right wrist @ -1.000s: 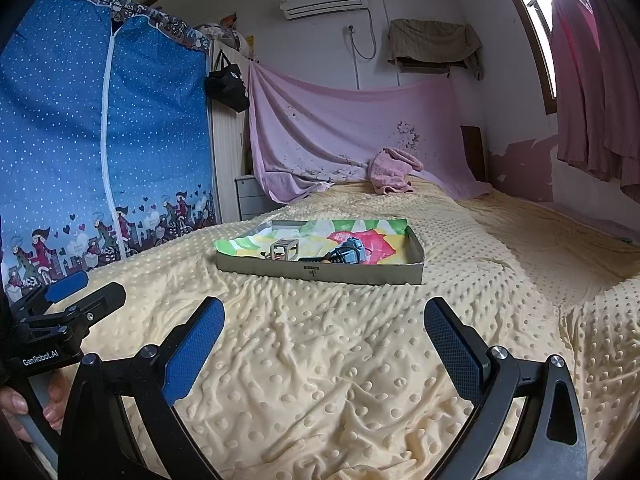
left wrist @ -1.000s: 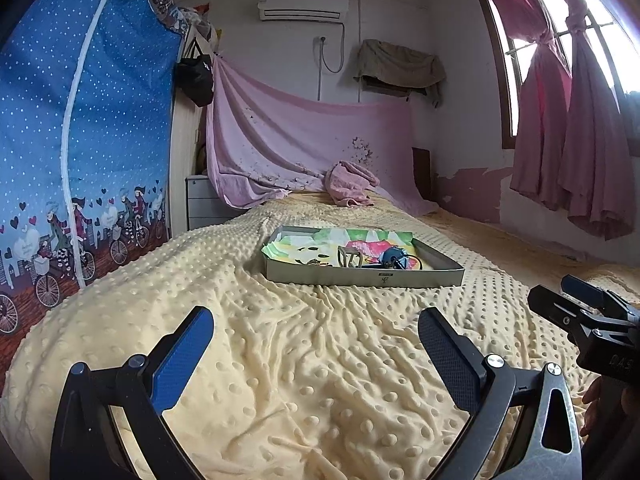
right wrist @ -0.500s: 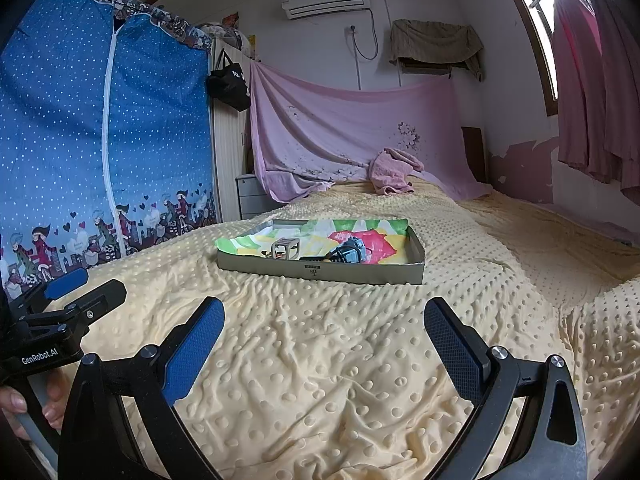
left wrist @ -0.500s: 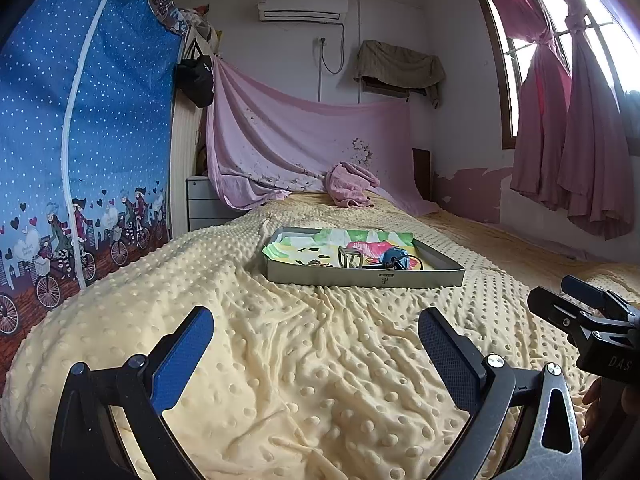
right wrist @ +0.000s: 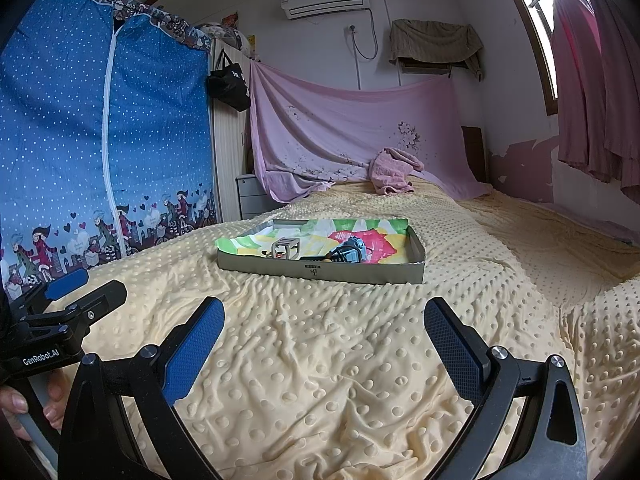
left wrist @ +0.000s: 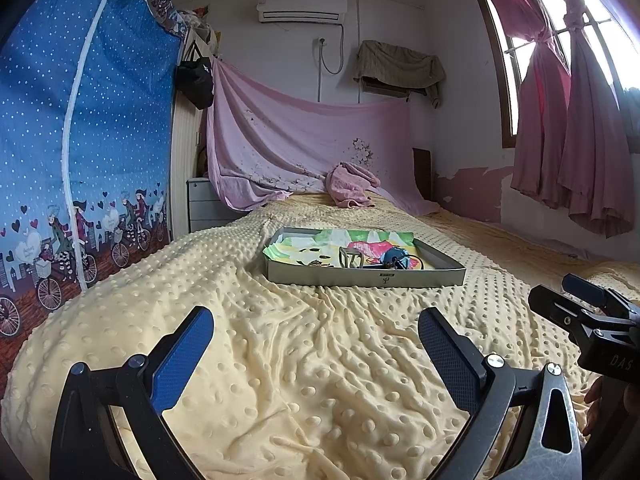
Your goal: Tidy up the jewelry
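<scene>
The left gripper (left wrist: 314,346) and right gripper (right wrist: 324,338) are both held spread wide and empty above the yellow dotted blanket (left wrist: 320,380). Well ahead, a shallow grey tray (right wrist: 320,271) is set on the blanket; a colourful cloth (right wrist: 372,236), a small open-frame cube (left wrist: 351,257) and a dark tangle of jewelry (right wrist: 348,253) are held inside. Fingers (right wrist: 16,408) on the left handle are shown only by the right view.

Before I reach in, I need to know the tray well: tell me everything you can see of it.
The tray is a shallow, grey, rectangular box lid, cardboard by its look, with a small dark logo on its near wall. It lies flat on the yellow dotted blanket, ahead of both grippers. A bright cloth lines it, one corner spilling over the rim; small jewelry pieces lie inside.
</scene>
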Demonstrator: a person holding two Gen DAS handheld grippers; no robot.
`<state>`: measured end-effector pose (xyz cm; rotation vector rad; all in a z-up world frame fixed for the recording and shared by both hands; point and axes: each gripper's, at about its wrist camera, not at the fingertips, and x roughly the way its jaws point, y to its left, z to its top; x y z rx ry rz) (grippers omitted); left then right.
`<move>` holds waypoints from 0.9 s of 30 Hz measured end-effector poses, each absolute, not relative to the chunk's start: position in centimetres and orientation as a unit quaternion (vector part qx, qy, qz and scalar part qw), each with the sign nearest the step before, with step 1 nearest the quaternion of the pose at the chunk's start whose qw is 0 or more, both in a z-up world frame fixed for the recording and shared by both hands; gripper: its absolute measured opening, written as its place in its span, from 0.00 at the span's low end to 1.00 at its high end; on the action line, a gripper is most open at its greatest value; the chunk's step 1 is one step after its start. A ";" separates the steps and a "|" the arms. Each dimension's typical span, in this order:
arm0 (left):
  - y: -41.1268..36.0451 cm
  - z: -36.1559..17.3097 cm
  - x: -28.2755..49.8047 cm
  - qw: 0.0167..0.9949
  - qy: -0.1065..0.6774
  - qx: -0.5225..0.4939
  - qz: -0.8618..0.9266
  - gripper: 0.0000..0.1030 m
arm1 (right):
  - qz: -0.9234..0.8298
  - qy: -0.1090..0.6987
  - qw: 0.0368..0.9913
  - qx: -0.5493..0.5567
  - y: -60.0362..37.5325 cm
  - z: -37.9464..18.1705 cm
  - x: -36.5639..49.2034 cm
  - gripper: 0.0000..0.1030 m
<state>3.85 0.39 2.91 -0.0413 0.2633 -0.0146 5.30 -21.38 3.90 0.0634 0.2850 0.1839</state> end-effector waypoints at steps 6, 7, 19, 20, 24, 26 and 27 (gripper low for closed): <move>0.5 3.0 3.8 0.991 0.131 -0.019 -0.008 1.00 | 0.091 0.142 0.985 0.032 -21.4 3.9 5.3 0.95; 0.4 3.0 3.8 0.991 0.131 -0.019 -0.008 1.00 | 0.091 0.142 0.985 0.032 -21.4 3.9 5.3 0.95; 0.6 3.1 3.8 0.991 0.132 -0.019 -0.008 1.00 | 0.092 0.141 0.985 0.032 -21.4 3.8 5.3 0.95; 0.6 3.1 3.8 0.991 0.131 -0.019 -0.008 1.00 | 0.092 0.142 0.985 0.032 -21.4 3.8 5.3 0.95; 0.5 3.0 3.8 0.991 0.131 -0.019 -0.008 1.00 | 0.092 0.141 0.985 0.032 -21.4 3.8 5.3 0.95; 0.5 3.0 3.8 0.991 0.131 -0.020 -0.008 1.00 | 0.092 0.141 0.985 0.032 -21.4 3.8 5.3 0.95; 0.5 3.0 3.8 0.991 0.131 -0.019 -0.008 1.00 | 0.092 0.141 0.985 0.032 -21.4 3.8 5.3 0.95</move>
